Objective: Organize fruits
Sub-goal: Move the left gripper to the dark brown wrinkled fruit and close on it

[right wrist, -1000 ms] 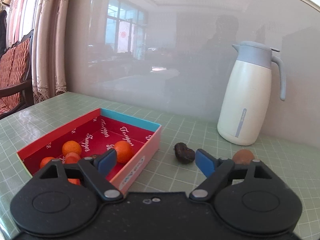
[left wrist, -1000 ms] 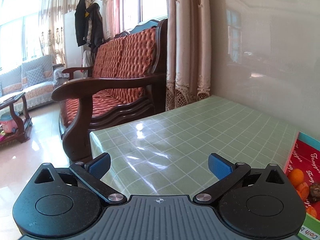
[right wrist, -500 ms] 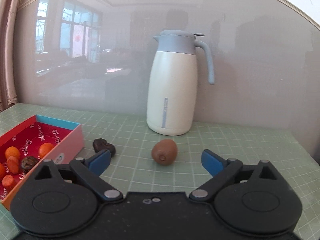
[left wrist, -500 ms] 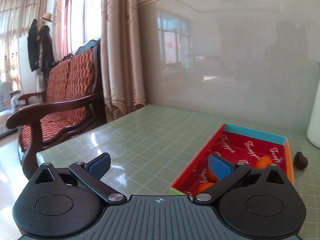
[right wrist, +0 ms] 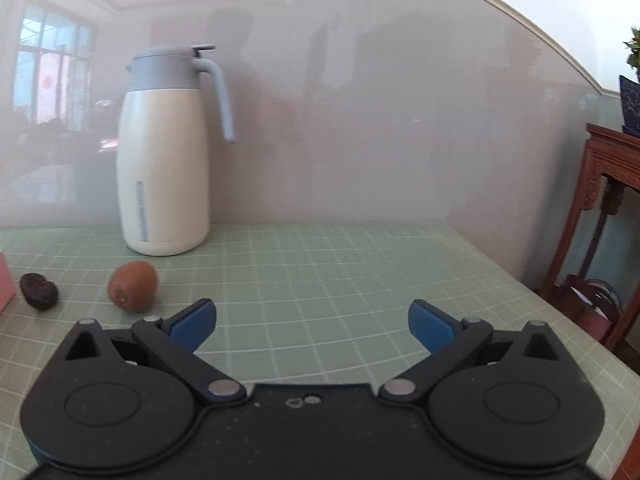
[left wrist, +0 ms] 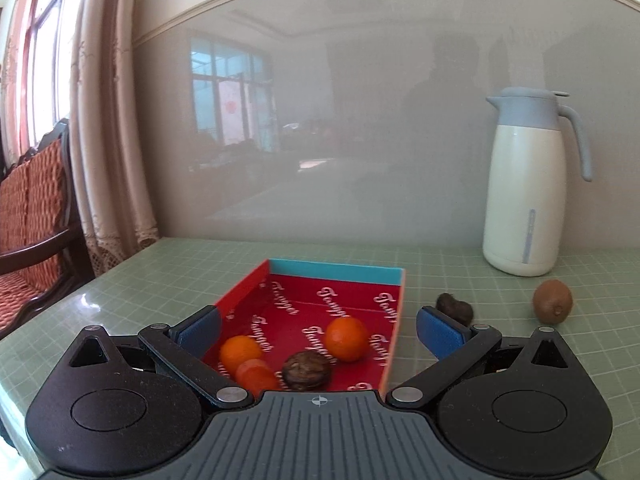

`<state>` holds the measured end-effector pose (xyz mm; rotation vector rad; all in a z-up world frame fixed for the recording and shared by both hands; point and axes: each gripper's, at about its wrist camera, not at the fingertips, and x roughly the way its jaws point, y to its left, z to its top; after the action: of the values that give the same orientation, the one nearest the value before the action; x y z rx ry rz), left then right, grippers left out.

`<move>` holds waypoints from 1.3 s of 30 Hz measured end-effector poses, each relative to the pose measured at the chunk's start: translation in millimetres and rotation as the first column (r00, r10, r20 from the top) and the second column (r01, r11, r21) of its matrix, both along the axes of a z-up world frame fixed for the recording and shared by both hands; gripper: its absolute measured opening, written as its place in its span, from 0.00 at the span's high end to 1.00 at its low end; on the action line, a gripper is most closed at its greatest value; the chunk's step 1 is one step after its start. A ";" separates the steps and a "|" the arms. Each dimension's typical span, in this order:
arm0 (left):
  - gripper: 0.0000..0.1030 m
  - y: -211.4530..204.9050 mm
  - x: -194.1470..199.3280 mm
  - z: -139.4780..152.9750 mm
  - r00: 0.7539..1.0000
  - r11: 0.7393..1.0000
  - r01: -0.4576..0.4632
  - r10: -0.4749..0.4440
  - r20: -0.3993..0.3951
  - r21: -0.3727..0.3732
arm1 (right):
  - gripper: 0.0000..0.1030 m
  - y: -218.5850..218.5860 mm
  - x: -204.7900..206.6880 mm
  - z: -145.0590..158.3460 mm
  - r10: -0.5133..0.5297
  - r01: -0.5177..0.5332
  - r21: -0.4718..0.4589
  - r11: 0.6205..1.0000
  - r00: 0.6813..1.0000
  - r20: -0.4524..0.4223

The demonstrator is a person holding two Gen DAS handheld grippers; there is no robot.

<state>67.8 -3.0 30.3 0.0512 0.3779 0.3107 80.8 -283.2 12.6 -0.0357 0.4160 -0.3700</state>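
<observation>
Three oranges (left wrist: 346, 338) and a dark fruit sit in the red box (left wrist: 394, 276); kiwi (right wrist: 132, 286) and dark wrinkled fruit (right wrist: 39, 296) wait on the table (right wrist: 360, 272). The left gripper (left wrist: 318, 330) has its fingers spread and empty; the right gripper (right wrist: 312, 322), its jaws just opening, holds nothing.

Table (left wrist: 168, 280): covered in pale green cloth with light grid pattern, glossy, set against grey wall panel. Directly on surface: red box (left wrist: 394, 324) with teal far wall, open top, left of centre. Dark wrinkled fruit (left wrist: 454, 307) just beside box's right wall, apart from it. Brown kiwi (left wrist: 552, 301) further right, near the dark fruit, not touching. White jug (left wrist: 522, 196) with grey-blue lid and handle, upright, at the wall behind kiwi. Right portion of surface (right wrist: 360, 264) bare.
</observation>
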 end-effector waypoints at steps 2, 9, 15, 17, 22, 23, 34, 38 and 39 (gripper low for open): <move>0.00 -14.8 8.9 0.8 0.999 0.999 0.040 -0.040 -0.008 -0.003 | 0.00 -10.3 -2.0 -1.8 -0.035 0.035 0.004 0.999 0.999 0.005; 0.00 -66.6 51.7 -8.6 0.990 0.991 0.130 -0.128 -0.054 0.035 | 0.00 -28.3 -11.3 -1.0 -0.043 0.042 0.025 0.999 0.999 0.033; 0.01 -88.6 90.0 -25.6 0.981 0.987 0.161 -0.158 -0.109 0.018 | 0.00 -34.9 -13.4 1.9 -0.056 0.055 0.012 0.998 0.997 0.046; 0.05 -90.8 100.8 -31.4 0.979 0.986 0.163 -0.161 -0.122 0.012 | 0.00 -37.0 -13.7 1.5 -0.056 0.056 0.018 0.998 0.997 0.044; 0.19 -85.4 128.2 -43.9 0.971 0.989 0.145 -0.150 -0.187 -0.042 | 0.00 -41.4 -12.0 -0.5 -0.062 0.061 0.025 0.998 0.997 0.038; 0.19 -84.9 131.9 -46.2 0.970 0.989 0.143 -0.149 -0.194 -0.044 | 0.00 -41.7 -10.9 -1.1 -0.066 0.065 0.021 0.998 0.997 0.036; 0.36 -85.0 159.1 -68.7 0.952 0.985 0.150 -0.167 -0.255 -0.083 | 0.00 -55.7 -9.7 -7.4 -0.119 0.118 0.022 0.993 0.993 0.026; 0.49 -83.5 162.4 -70.8 0.952 0.983 0.157 -0.175 -0.252 -0.093 | 0.00 -54.7 -9.6 -7.4 -0.107 0.107 0.023 0.994 0.994 0.026; 0.56 -83.9 164.5 -70.6 0.951 0.983 0.159 -0.178 -0.252 -0.092 | 0.00 -54.2 -9.6 -7.4 -0.104 0.104 0.023 0.994 0.994 0.026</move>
<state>232.3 -86.9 -40.2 0.0546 0.6412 0.1202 71.1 -337.5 5.2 0.0120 0.3955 -0.4680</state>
